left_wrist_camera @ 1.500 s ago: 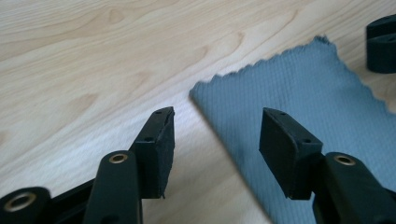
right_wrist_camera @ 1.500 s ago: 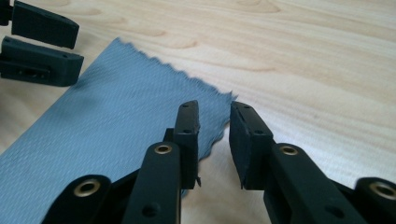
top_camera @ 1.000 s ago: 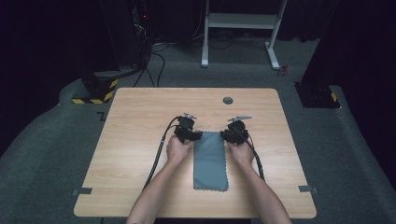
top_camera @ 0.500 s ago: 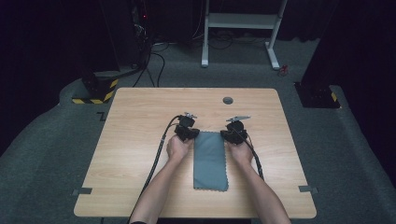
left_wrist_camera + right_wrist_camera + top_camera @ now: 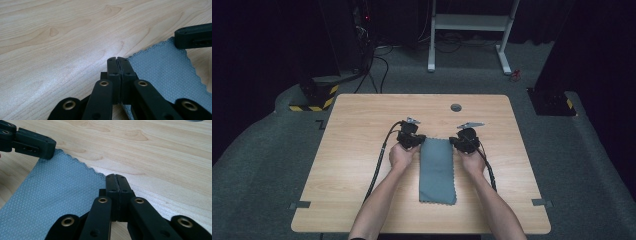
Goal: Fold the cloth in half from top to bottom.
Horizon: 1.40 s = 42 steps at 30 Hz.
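A dark room with grey carpet surrounds the wooden tabletop (image 5: 362, 165). A grey cloth (image 5: 438, 170) lies flat lengthwise at its middle, toward the near edge. The left tool (image 5: 418, 141) is clamped on the cloth's far left corner, the right tool (image 5: 455, 142) on its far right corner, both jaws pressed together at the scalloped edge.
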Available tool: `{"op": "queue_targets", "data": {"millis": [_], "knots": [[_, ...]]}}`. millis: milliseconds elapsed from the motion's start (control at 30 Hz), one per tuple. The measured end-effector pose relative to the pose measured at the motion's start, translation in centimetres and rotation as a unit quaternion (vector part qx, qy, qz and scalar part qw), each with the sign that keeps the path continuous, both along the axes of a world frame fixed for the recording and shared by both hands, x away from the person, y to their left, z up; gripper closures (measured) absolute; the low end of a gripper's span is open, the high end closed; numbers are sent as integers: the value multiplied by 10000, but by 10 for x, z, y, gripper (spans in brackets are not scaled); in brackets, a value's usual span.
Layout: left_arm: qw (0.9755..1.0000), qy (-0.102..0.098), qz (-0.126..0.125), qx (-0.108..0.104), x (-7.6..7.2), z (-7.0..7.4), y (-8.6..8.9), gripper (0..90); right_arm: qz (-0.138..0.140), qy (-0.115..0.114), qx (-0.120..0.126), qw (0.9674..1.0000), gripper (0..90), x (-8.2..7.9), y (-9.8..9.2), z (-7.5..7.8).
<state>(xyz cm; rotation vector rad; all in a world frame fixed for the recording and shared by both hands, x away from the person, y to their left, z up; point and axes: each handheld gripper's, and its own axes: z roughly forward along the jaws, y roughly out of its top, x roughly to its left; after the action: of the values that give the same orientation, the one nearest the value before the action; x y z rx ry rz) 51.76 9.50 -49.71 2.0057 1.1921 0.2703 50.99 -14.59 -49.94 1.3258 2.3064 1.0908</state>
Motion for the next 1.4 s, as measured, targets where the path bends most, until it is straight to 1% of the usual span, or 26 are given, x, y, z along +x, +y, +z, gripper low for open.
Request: {"op": "queue_targets", "data": {"millis": [33,100,133,200,233,267,300,333,400,433,467,533,600,667,733,833,933,1000,1067,1133,1167,1233,1267,1333,1367,1400], "knots": [[10000,-18,-12,20,0,1,1,891,0,0,0,10000,900,0,0,0],[10000,-13,12,-73,1,2,1,891,1,-32,42,10000,900,1,-2,2],[10000,-27,11,-91,1,2,2,891,-4,28,42,10000,900,2,-2,3],[9999,-54,41,-129,2,4,3,892,36,-25,-41,10000,900,4,-1,9],[9999,-79,44,-144,2,5,4,892,9,-59,-21,10000,900,5,0,12],[9997,-57,64,-212,3,6,5,892,16,-88,-27,10000,900,5,1,15],[9997,-57,74,-226,3,7,7,892,63,-89,-71,9999,900,7,1,17],[9997,-60,75,-231,4,8,8,892,49,-79,-83,9999,900,8,3,19],[9999,-53,47,-115,4,9,7,892,82,-132,-80,9998,900,8,4,22],[10000,-67,18,-38,4,9,6,892,88,-118,-89,9999,900,8,5,23],[10000,-73,15,-28,4,10,5,892,85,-57,-101,9999,900,8,5,21],[10000,-21,2,-31,5,9,4,891,85,217,-201,9995,900,9,6,14],[10000,43,-27,28,6,6,4,891,38,449,-213,9988,900,9,6,7],[9999,103,-19,92,6,3,2,890,62,541,-234,9982,900,10,7,2],[9998,123,-24,151,6,1,2,890,79,536,-288,9981,900,10,9,0],[9997,118,-40,197,5,1,1,889,114,450,-400,9981,888,10,12,-4],[9996,124,-68,252,5,1,1,889,131,521,-469,9975,791,12,12,-8],[9994,121,-98,303,5,0,1,889,173,498,-431,9977,733,11,13,-9],[9992,108,-122,362,4,0,0,888,204,451,-550,9973,721,9,16,-8],[9990,112,-157,397,3,-1,-2,888,260,312,-791,9960,730,7,21,-8],[9990,103,-157,400,3,-2,-3,888,324,255,-922,9949,763,5,24,-7],[9989,77,-184,426,2,-2,-4,888,397,221,-1009,9939,808,4,28,-7],[9988,86,-209,423,2,-2,-4,888,437,214,-1018,9936,830,3,29,-7],[9986,57,-245,455,1,-2,-4,888,512,336,-906,9940,872,3,30,-7],[9988,51,-229,432,1,-2,-4,888,541,388,-862,9941,889,3,31,-7],[9988,53,-225,422,1,-3,-4,888,558,398,-860,9939,895,3,31,-6]]}}
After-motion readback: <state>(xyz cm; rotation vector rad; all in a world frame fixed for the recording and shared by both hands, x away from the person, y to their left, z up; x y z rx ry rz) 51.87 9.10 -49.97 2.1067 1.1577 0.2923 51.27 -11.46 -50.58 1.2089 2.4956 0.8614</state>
